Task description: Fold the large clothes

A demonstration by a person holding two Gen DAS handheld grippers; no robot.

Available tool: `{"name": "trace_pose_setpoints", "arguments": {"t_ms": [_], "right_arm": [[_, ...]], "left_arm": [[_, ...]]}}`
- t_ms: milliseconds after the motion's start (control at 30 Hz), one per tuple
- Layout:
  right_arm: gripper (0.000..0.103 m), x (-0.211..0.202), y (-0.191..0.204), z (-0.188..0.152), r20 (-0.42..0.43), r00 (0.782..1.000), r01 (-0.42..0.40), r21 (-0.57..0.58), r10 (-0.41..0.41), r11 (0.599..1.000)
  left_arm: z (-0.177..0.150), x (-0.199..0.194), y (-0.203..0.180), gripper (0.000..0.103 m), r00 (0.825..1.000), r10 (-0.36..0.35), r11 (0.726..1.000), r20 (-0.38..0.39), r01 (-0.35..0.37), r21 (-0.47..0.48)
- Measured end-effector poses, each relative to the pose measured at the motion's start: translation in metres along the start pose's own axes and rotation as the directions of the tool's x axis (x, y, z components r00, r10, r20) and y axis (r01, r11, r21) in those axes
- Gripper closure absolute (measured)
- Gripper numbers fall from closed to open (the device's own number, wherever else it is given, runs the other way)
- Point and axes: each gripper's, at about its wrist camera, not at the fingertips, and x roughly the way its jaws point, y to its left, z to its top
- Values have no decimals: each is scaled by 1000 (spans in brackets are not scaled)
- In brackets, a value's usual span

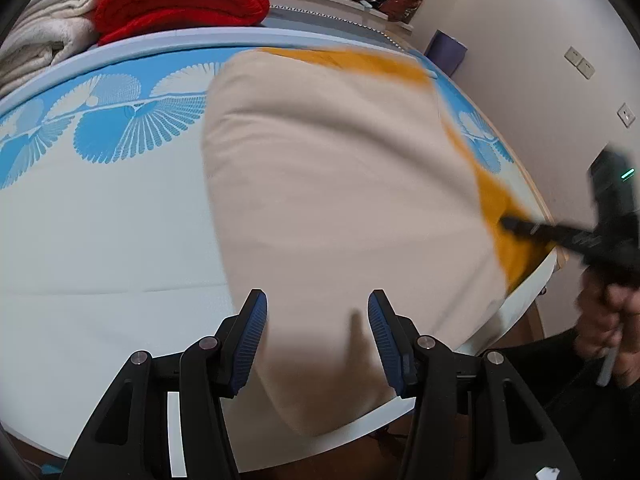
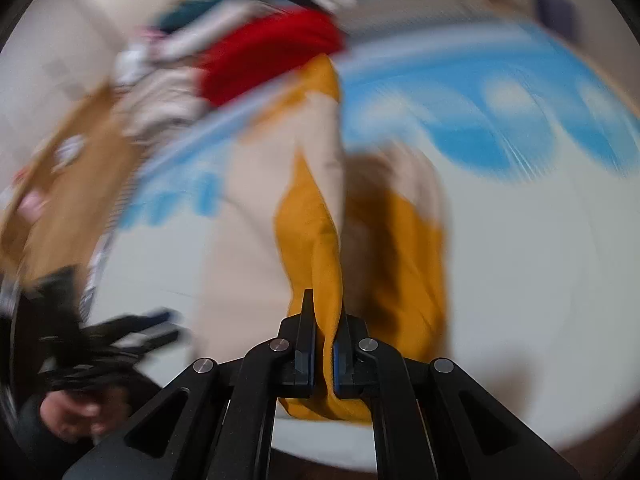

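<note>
Item: beige and orange garment (image 1: pixel 328 200), spread centre frame on the blue-patterned table (image 1: pixel 100 208). Right gripper (image 2: pixel 325 320): clamped on its orange edge (view blurred). Left gripper (image 1: pixel 316 320): jaws apart over the near beige hem, not pressing. Red blanket (image 1: pixel 180 0), upper left.

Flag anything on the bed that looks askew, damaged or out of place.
Nothing looks damaged. The cream and orange garment lies skewed, its near end hanging over the bed edge. The right gripper is shut on its orange edge; the left gripper is open above it. Motion blur hides finer detail.
</note>
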Motion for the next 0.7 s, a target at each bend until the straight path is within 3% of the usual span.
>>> {"name": "trace_pose_setpoints", "arguments": {"t_ms": [67, 200, 333, 400, 467, 567, 633, 700], "right_arm": [[97, 23, -24, -7, -87, 994, 77, 69, -71, 995], [97, 70, -33, -18, -232, 958, 182, 27, -171, 983], [97, 94, -36, -20, -306, 930, 221, 25, -203, 975], [97, 98, -34, -20, -320, 926, 218, 26, -199, 976], [97, 94, -30, -16, -311, 927, 223, 10, -209, 975], [92, 71, -24, -14, -264, 955, 146, 25, -135, 989], [86, 62, -21, -19, -263, 958, 115, -11, -114, 993], [85, 68, -25, -30, -316, 941, 114, -42, -122, 993]], "left_arm": [[1, 7, 0, 55, 1000, 1, 1000, -27, -1, -6], [-6, 31, 1, 55, 991, 22, 1000, -134, -22, 2], [-23, 70, 10, 49, 955, 118, 993, -274, -112, 38], [-22, 70, 14, 49, 953, 112, 994, -281, -111, 19], [-18, 61, 13, 56, 956, 84, 996, -281, -87, 2], [-23, 51, 5, 56, 955, 53, 998, -292, -46, 31], [-32, 63, 2, 53, 934, 106, 992, -341, -78, 95], [-40, 76, 4, 52, 912, 129, 990, -388, -93, 110]]}}
